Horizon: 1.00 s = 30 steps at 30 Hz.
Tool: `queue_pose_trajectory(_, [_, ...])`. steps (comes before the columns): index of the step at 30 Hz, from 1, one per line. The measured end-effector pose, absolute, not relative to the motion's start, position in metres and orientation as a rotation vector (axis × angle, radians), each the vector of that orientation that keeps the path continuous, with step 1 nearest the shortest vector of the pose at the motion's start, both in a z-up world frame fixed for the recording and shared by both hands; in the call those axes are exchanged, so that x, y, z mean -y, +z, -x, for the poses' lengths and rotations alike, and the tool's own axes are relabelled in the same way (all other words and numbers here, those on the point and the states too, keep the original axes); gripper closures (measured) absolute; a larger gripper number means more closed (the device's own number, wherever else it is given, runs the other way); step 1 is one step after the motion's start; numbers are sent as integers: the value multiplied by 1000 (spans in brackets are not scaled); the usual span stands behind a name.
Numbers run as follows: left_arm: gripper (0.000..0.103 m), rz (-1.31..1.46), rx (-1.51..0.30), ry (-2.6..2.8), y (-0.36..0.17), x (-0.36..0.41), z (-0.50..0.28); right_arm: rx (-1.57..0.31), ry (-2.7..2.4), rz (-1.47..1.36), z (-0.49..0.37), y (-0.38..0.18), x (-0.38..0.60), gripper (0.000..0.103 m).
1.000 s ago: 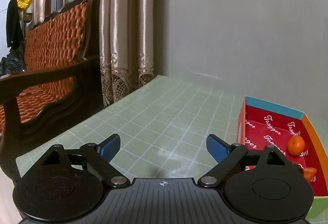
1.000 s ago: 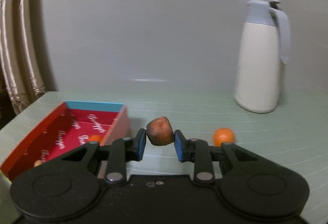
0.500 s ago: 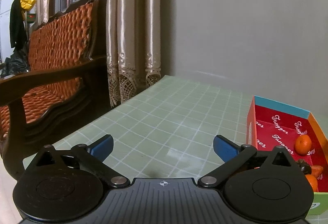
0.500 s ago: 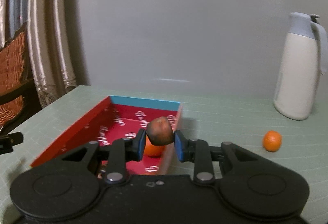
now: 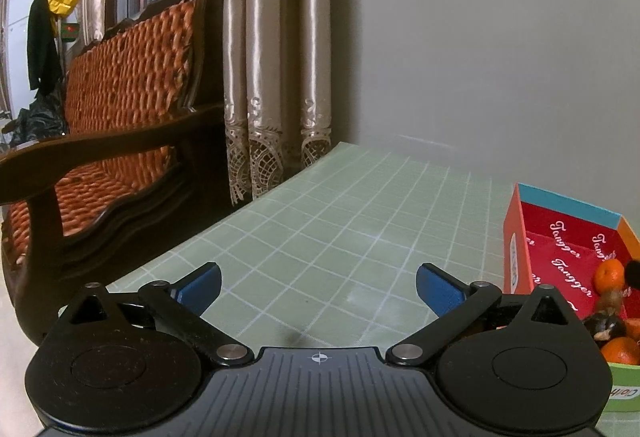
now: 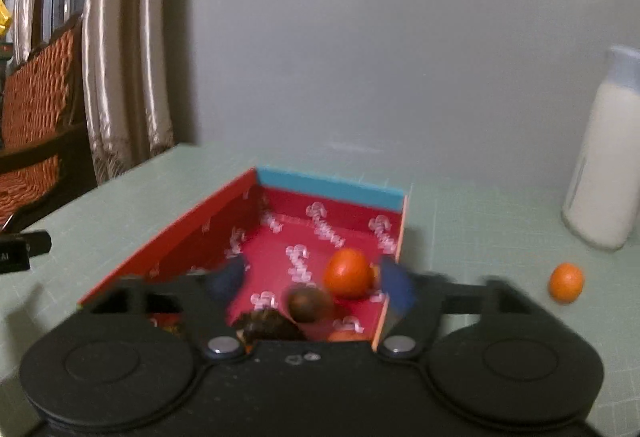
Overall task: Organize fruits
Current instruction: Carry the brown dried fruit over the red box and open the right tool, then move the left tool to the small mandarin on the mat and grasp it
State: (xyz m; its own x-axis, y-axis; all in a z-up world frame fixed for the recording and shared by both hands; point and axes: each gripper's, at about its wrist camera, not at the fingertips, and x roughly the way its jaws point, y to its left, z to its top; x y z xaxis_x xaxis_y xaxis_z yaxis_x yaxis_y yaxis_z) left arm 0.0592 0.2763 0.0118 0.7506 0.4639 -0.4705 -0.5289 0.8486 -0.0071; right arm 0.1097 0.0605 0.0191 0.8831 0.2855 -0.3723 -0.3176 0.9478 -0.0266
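Currently left gripper (image 5: pixel 318 287) spread wide, empty, over green grid-lined table mat (image 5: pixel 320 237). Red cardboard box with blue end wall (image 6: pixel 328 187) right of it. Right gripper (image 6: pixel 310 283) over box, jaws just been opening, pads clear of dark brown round fruit (image 6: pixel 308 303), apparently dropping beside orange tangerine in box (image 6: pixel 347 273). Lift straight out, avoid orange side wall. Loose small orange tangerine (image 6: pixel 566 282) on mat, near white thermos jug (image 6: pixel 604 173), likely next.

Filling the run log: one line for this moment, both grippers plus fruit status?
right gripper: jaws just opening over red box, brown fruit released | left gripper: open, nothing between | one orange on table
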Motion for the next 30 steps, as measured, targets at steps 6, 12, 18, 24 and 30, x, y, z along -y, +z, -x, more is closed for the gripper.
queue_pose_trajectory(6, [0, 140, -468, 529, 14, -272, -59, -331, 266, 28, -106, 27, -38, 28])
queue_pose_trajectory(12, [0, 138, -466, 515, 16, -265, -60, -343, 206, -50, -111, 30, -1, 28])
queue_pose_trajectory(18, [0, 133, -458, 490, 19, -251, -64, -345, 153, -97, -110, 31, 30, 28])
queue_pose_trajectory(24, [0, 118, -451, 451, 24, -228, -68, -338, 108, -117, -104, 32, 59, 28])
queue_pose_trajectory(30, [0, 109, -437, 404, 30, -201, -72, -321, 56, -134, -99, 31, 87, 28])
